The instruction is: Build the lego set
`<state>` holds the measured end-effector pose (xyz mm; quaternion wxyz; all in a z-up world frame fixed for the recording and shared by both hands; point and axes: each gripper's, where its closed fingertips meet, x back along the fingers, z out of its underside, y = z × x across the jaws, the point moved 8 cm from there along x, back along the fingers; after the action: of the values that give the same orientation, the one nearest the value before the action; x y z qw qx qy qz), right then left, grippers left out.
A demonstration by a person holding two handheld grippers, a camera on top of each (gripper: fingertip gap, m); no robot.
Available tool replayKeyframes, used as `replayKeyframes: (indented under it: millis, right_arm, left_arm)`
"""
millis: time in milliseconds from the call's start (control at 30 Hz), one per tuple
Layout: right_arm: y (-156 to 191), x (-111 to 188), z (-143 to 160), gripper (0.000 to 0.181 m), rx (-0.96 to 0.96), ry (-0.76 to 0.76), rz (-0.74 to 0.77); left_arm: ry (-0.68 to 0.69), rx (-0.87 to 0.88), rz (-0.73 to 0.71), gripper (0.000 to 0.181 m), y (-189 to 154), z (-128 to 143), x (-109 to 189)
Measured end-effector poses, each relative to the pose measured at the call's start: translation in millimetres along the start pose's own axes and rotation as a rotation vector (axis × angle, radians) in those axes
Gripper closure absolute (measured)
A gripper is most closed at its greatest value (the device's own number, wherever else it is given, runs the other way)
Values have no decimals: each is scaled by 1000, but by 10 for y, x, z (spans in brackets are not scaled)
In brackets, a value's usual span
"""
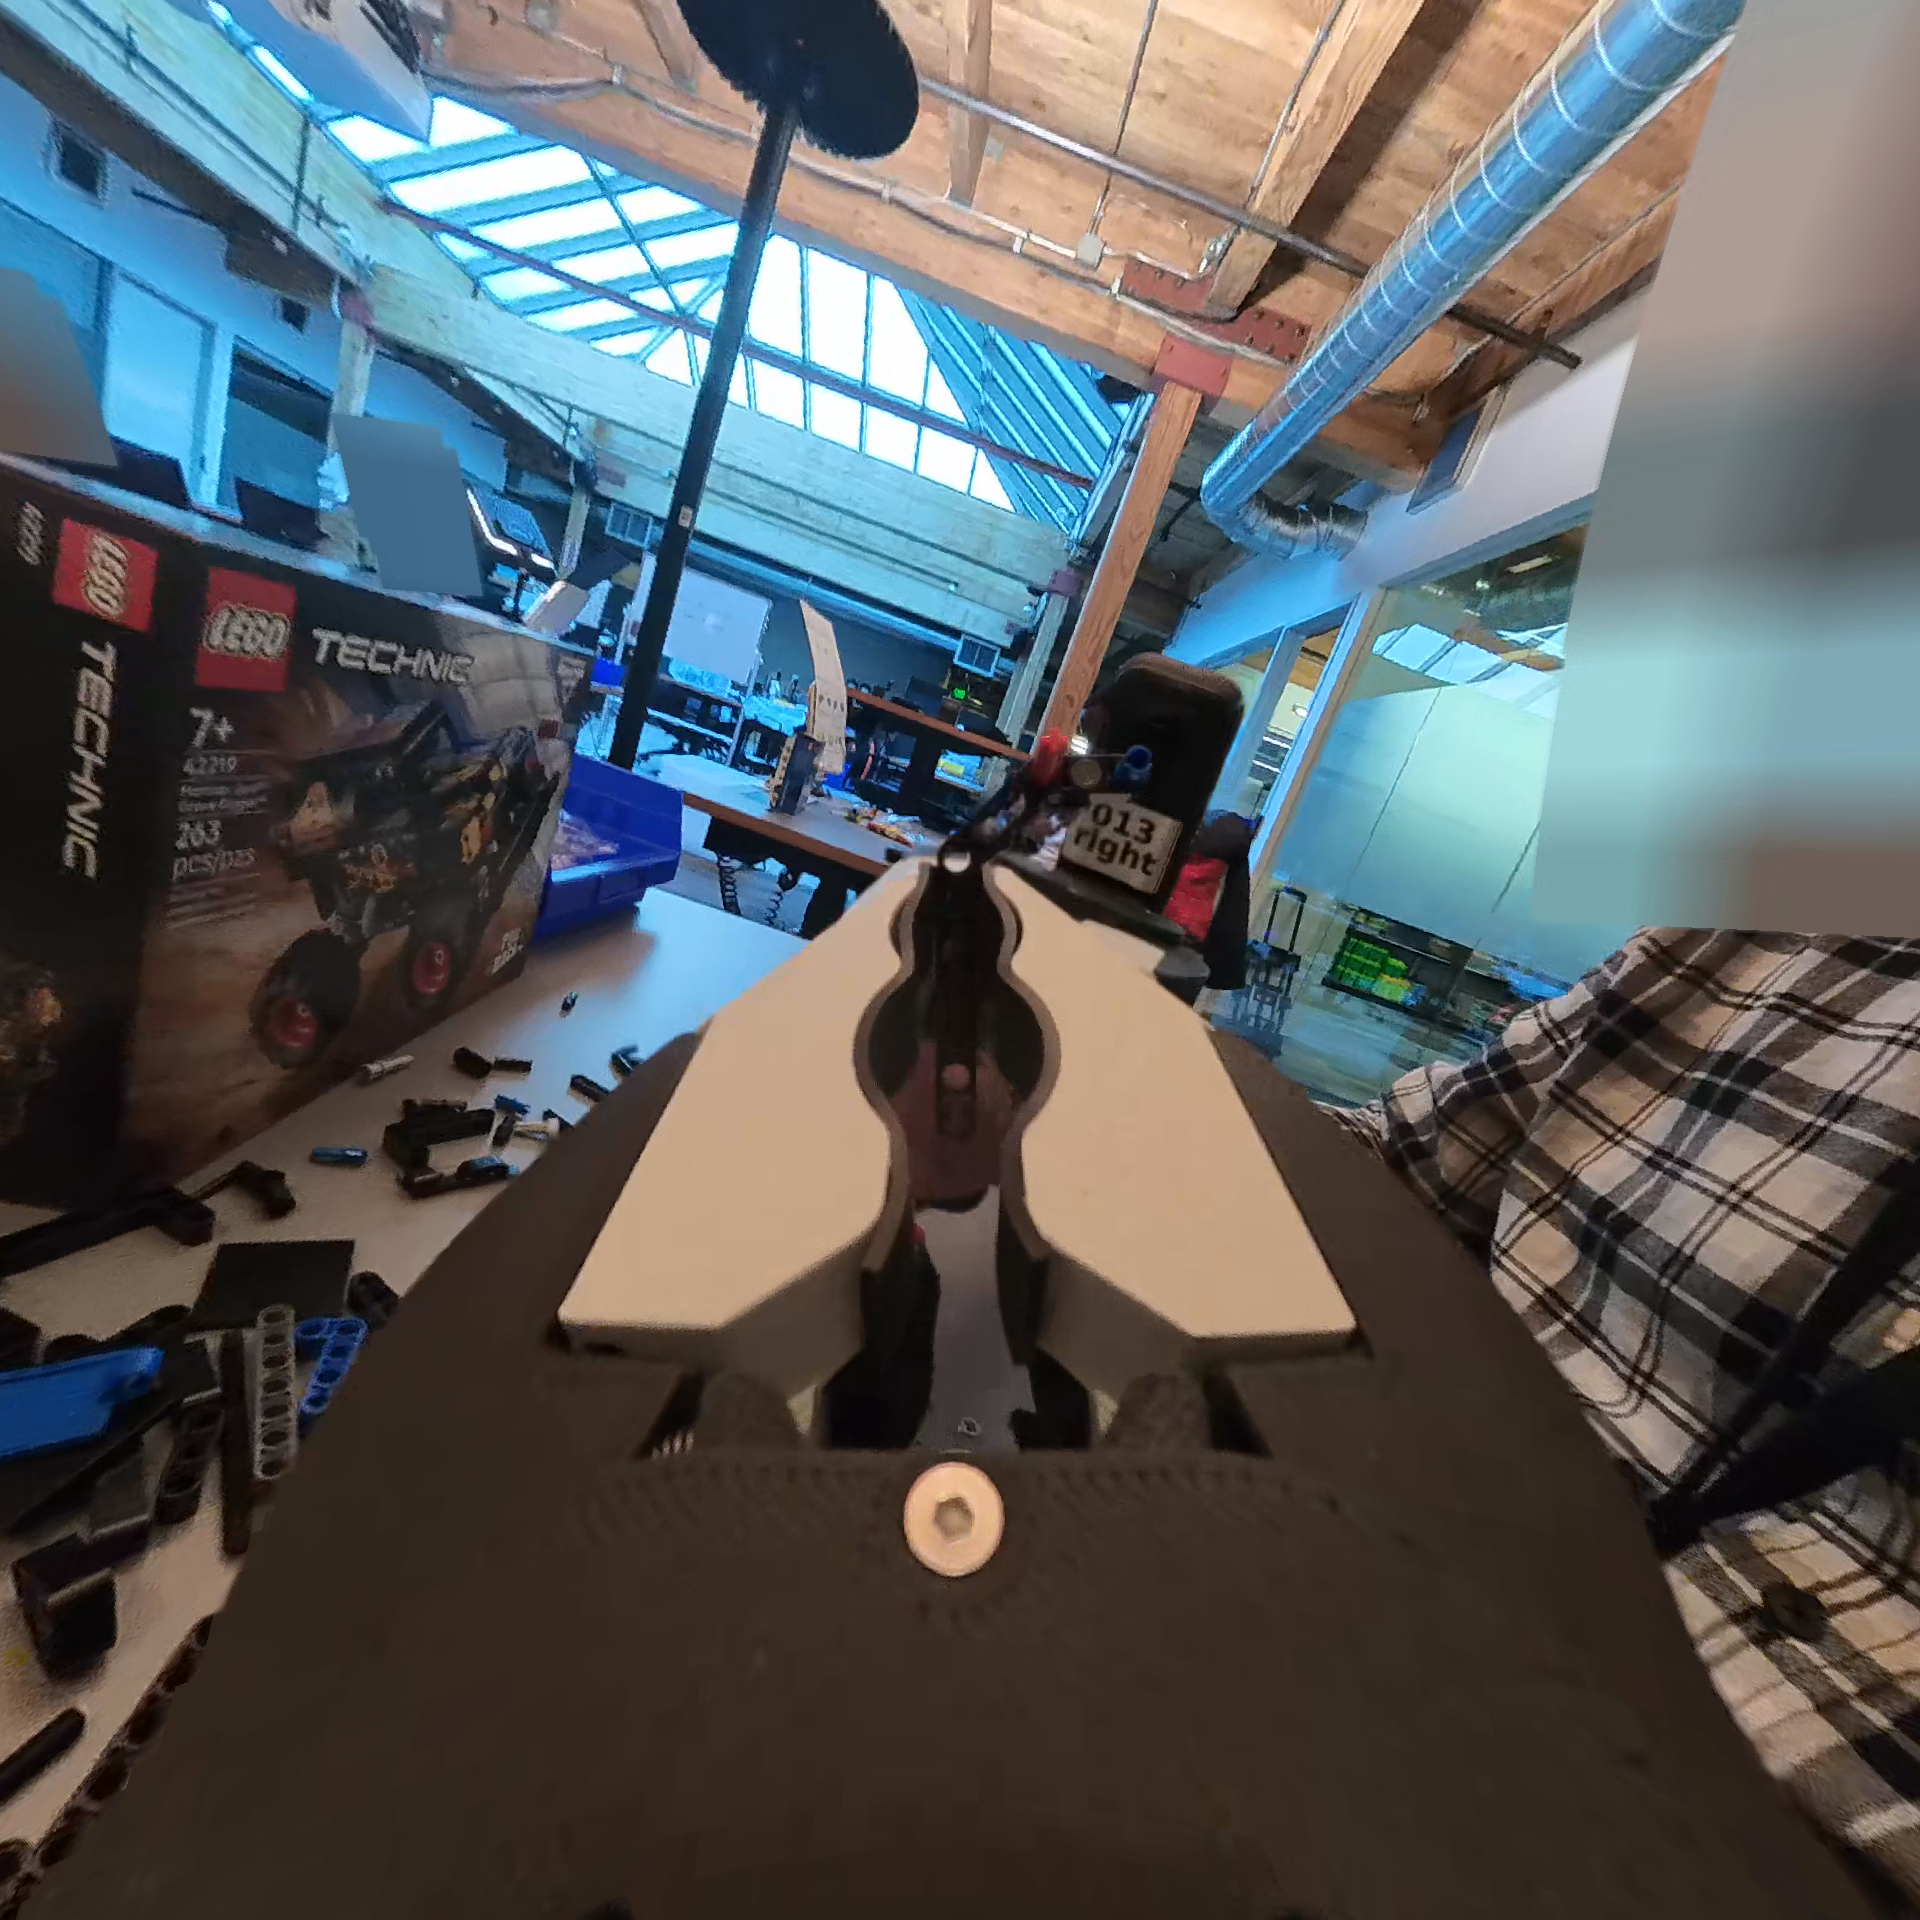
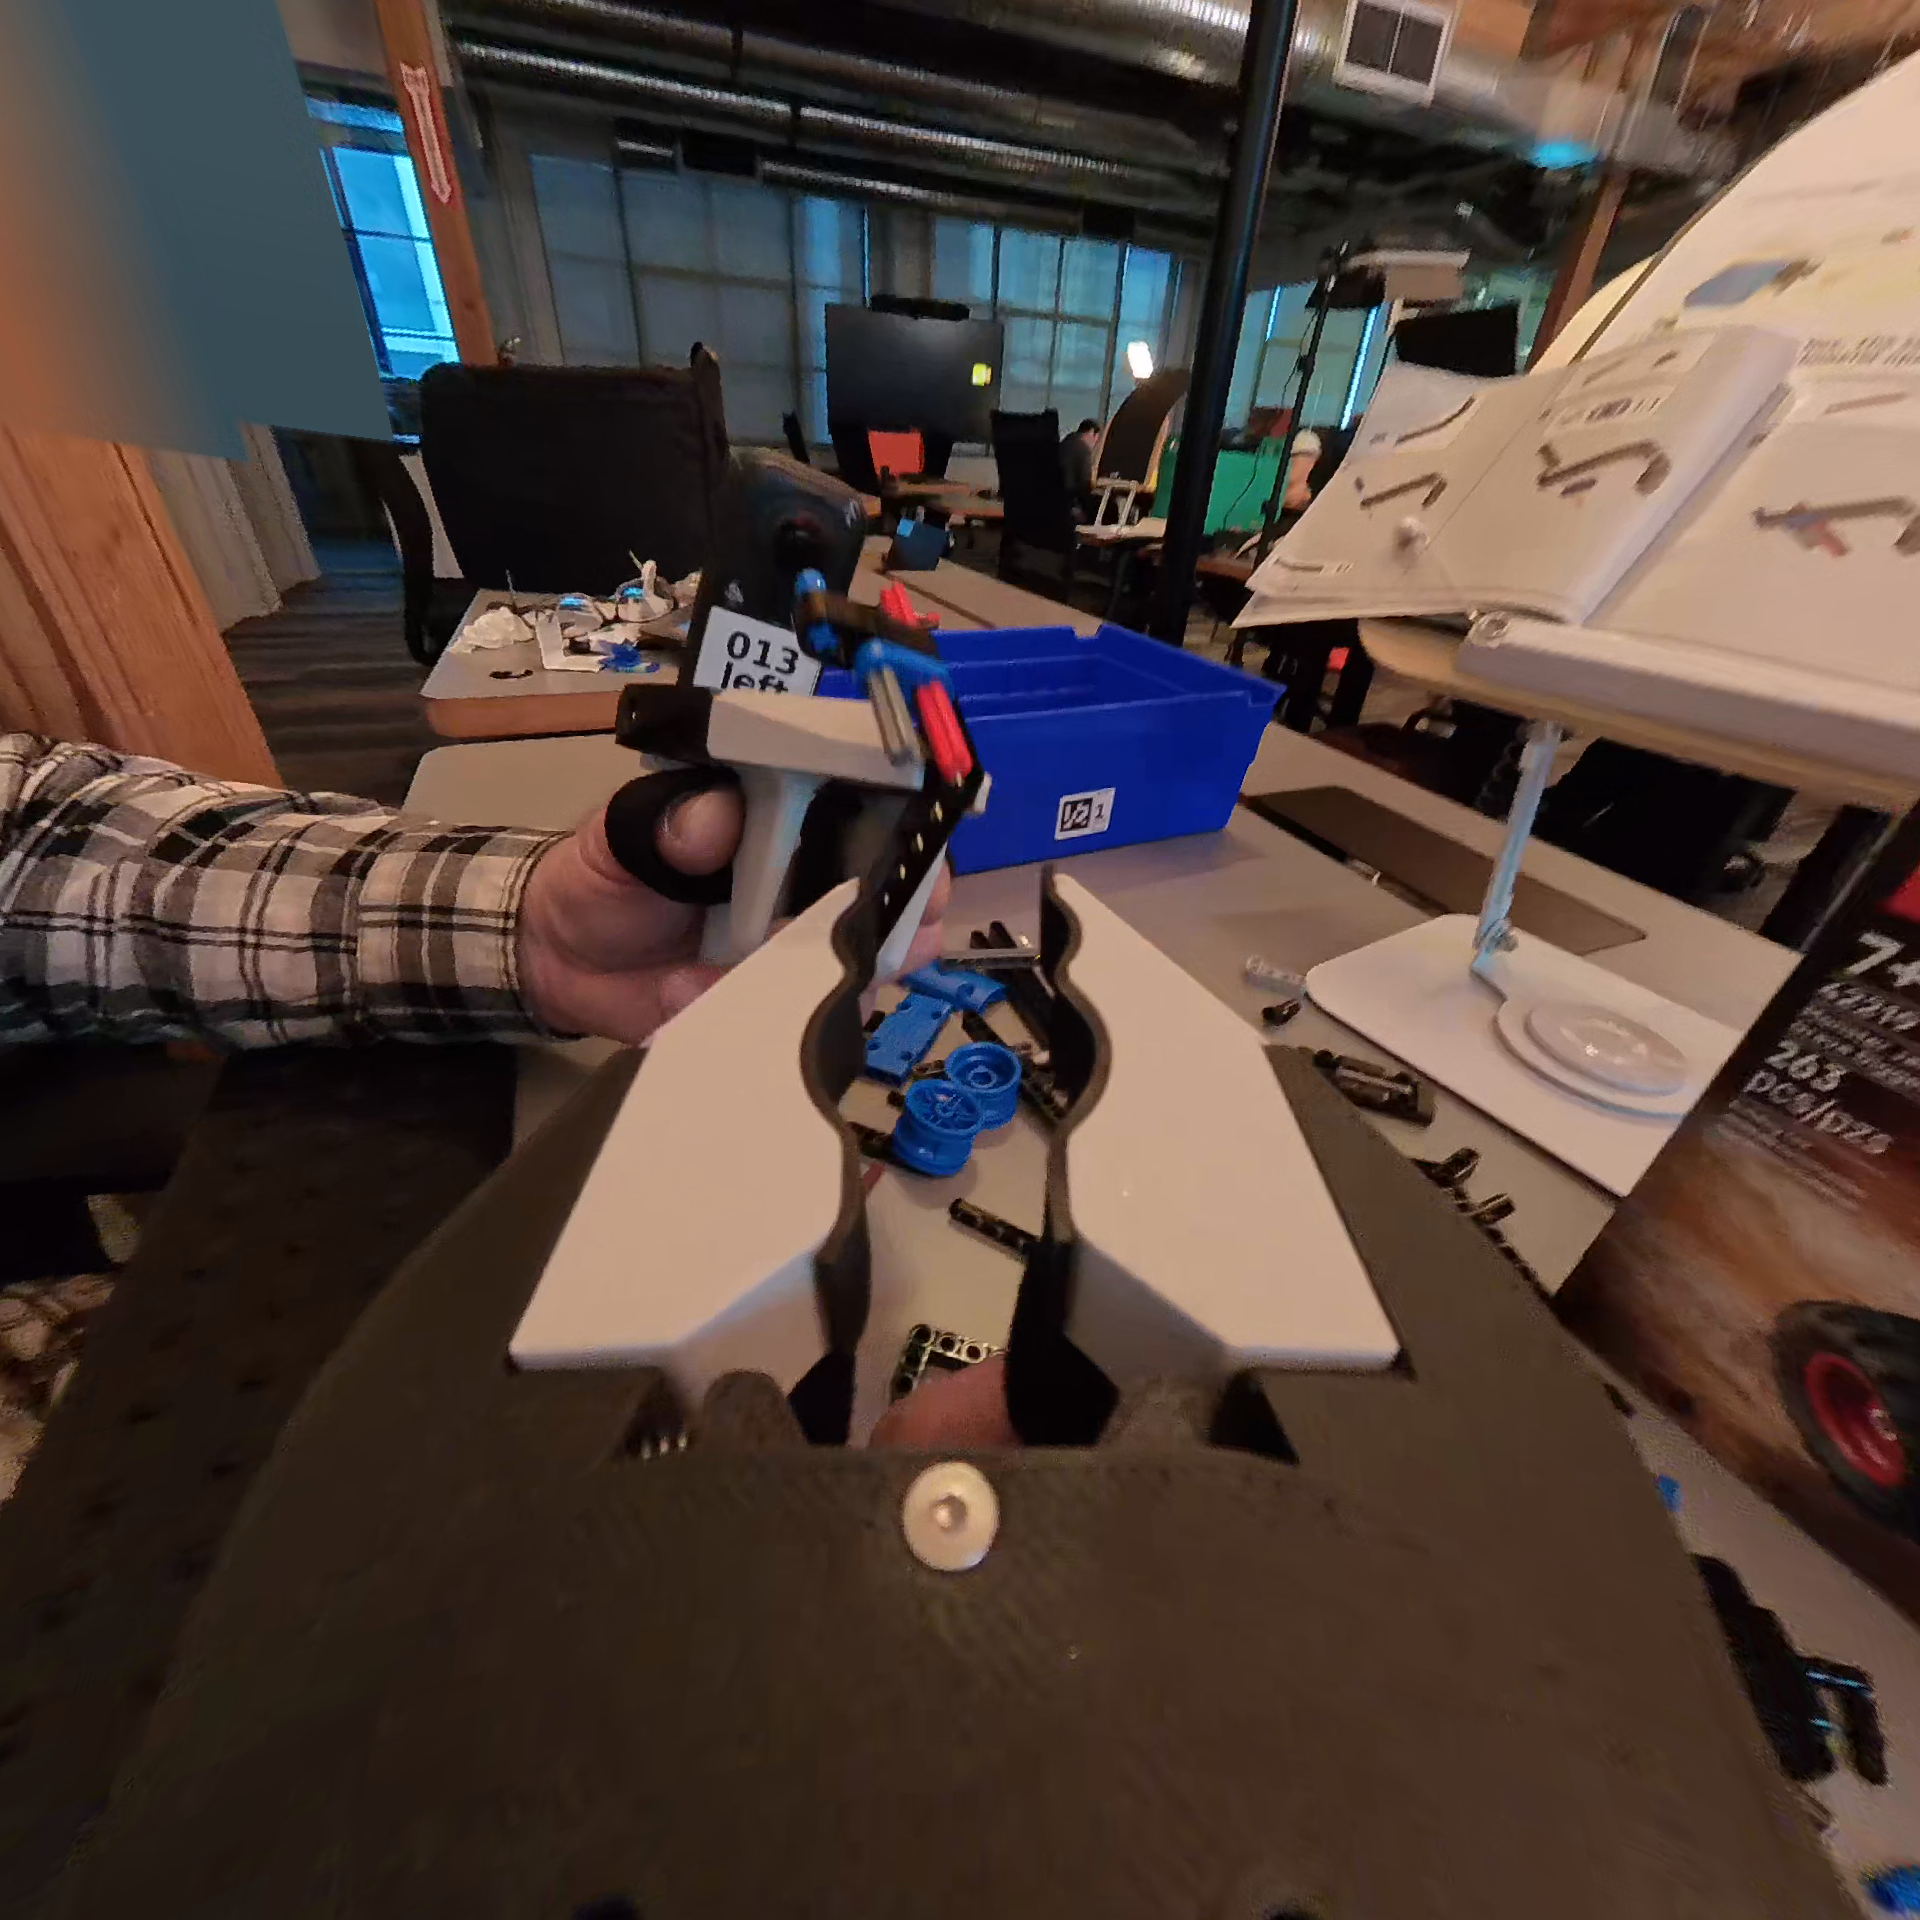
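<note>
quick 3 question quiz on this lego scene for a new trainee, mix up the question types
1. True or false: the right claw is shut on a part.
2. Which one grips the black beam assembly? A: left claw. B: right claw.
3. Fill in: the two wheel rims lying on the table are ___ in colour.

Key: 1 false, it is open and empty; 2 A; 3 blue.

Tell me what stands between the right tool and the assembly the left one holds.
Nothing visible. The right tool is open, and the black beam assembly clamped in the left tool already reaches its left fingertip, with no part between them.
</note>
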<state>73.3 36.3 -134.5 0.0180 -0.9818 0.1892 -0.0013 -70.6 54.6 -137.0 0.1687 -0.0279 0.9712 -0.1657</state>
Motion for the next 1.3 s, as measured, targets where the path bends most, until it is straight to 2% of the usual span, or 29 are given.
replayKeyframes:
  millis: [100, 167, 233, 400, 500, 600, 700, 733, 867, 1000, 1200, 1300]
  right_arm:
    - [29, -88, 83, 148, -95, 57, -75]
    - [85, -145, 100, 158, -107, 57, -111]
    - [123, -174, 96, 172, -67, 46, -105]
    - [80, -132, 85, 176, -54, 38, -89]
    - [79, -110, 64, 176, 37, 57, -38]
    - [49, -59, 28, 177, 166, 90, 55]
    - [-23, 3, 32, 177, 283, 152, 158]
    - [-41, 19, 42, 177, 341, 182, 200]
    - [-31, 22, 114, 177, 677, 332, 346]
    - [88, -74, 186, 176, 946, 425, 415]
    - [267, -206, 277, 176, 1134, 470, 421]
    - [312, -234, 313, 176, 1174, 496, 427]
  left_arm:
    - [-23, -37, 1, 176, -42, -29, -4]
    - [-13, -53, 7, 176, -67, -11, -27]
    - [-4, -74, -4, 176, -79, -4, -46]
    - [-15, -72, 18, 174, -90, -35, -27]
    - [13, -84, 25, 174, -92, -50, -9]
    - [75, -132, -51, 156, -39, -87, 60]
    - [101, -191, -126, 135, -48, -236, 182]
    - [117, -223, -148, 135, -76, -290, 213]
    - [274, -272, -194, 136, -201, -435, 227]
    - [495, -270, -252, 137, -225, -406, 143]
    - [812, -309, -372, 143, -198, -132, 54]
    - [867, -302, -378, 165, -203, -21, 61]
